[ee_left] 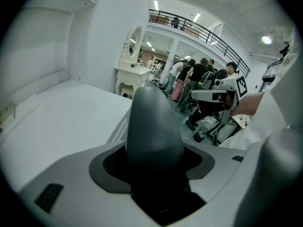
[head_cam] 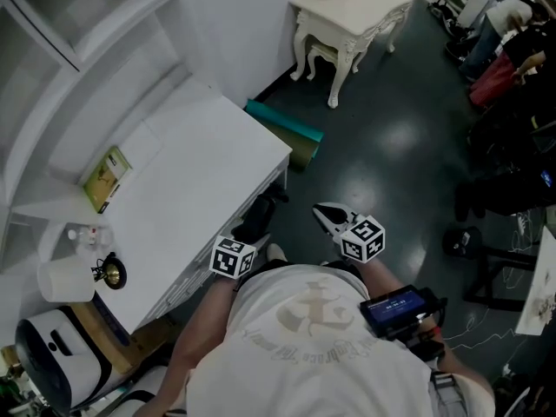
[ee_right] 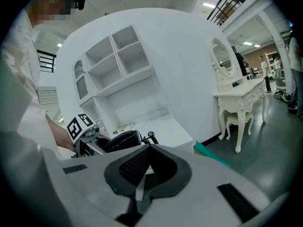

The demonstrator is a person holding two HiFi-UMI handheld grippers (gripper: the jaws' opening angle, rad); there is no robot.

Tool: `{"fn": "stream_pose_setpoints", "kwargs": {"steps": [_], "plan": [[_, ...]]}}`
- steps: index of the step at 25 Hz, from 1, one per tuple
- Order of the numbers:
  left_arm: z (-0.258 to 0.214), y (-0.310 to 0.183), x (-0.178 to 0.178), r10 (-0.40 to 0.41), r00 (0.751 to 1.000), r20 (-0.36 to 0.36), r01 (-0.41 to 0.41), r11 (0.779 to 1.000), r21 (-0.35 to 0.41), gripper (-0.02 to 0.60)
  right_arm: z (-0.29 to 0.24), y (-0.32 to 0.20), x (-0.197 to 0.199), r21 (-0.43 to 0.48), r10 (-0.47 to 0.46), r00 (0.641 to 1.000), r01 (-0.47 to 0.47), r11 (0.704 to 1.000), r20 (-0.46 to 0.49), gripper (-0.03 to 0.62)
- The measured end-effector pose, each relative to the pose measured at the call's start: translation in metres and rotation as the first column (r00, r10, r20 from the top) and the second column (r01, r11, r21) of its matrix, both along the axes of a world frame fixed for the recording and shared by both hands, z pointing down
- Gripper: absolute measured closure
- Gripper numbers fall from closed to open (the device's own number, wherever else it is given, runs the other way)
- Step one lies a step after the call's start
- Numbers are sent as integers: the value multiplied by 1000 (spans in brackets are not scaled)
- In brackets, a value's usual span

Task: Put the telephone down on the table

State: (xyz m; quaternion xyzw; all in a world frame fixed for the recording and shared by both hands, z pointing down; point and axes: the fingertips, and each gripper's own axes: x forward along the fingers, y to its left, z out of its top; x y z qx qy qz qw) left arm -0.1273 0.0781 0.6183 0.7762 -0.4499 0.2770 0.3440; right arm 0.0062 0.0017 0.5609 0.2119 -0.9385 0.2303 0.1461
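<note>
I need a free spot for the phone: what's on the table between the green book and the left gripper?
Nothing: the head view shows bare table between the book and the left gripper holding the telephone.

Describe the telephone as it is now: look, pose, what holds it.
The telephone is a smooth, rounded black handset, plastic by its look. The left gripper is shut on it, with one blunt end sticking out past the jaws. In the right gripper view a dark cord curls from its end. It hangs in the air by the white table's front edge, not resting on it.
</note>
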Motion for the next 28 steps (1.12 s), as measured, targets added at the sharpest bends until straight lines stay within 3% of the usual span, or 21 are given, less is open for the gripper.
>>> {"fn": "stream_pose_setpoints", "kwargs": {"steps": [15,28], "plan": [[-5,-12,-53,-4,1000,-2,4,1000,24,299,-6,-12,-51,35,-11,999,12,999,-37,579],[2,-7,-96,-105,994,6,105,994,12,299,0,-21,-90,8,-81,996,82,997,-37,579]]}}
